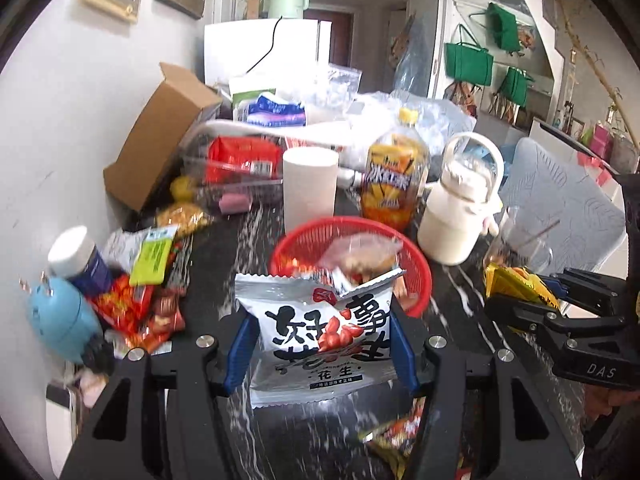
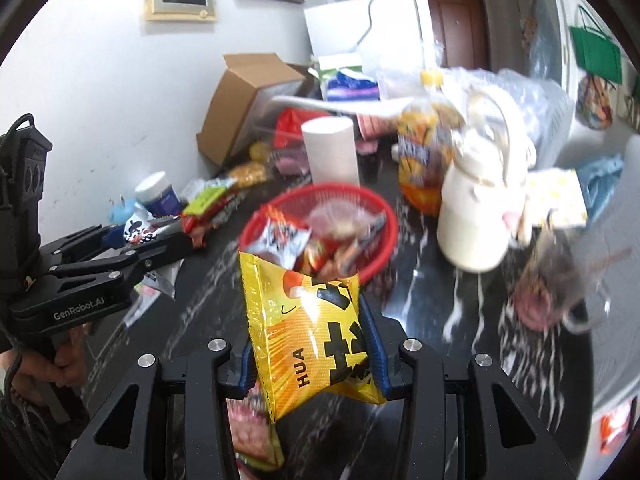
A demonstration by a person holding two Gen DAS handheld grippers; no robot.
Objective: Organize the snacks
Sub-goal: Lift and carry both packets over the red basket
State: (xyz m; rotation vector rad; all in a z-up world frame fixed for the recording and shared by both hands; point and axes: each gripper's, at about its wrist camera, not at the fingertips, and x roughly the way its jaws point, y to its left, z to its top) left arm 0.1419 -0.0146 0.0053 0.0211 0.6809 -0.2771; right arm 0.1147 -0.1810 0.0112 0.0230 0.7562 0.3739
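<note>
Gripping a silver-white foil peanut packet (image 1: 320,336) between the blue pads, left tool (image 1: 322,350) part-closed, raised over the dark marbled worktop (image 1: 224,256), just before a round red plastic mesh basket (image 1: 416,276) of snacks. Clamping a yellow crinkly snack bag (image 2: 308,332) in the right tool (image 2: 314,360), also part-closed, near that basket's rim.

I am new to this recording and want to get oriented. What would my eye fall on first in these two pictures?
First, the two packets held up in front: a silver peanut packet with bold black characters clamped in the left hand-held gripper, and a shiny yellow foil packet clamped in the right hand-held gripper. Just behind them, a round red plastic basket of snacks stands on the dark marbled table.
</note>
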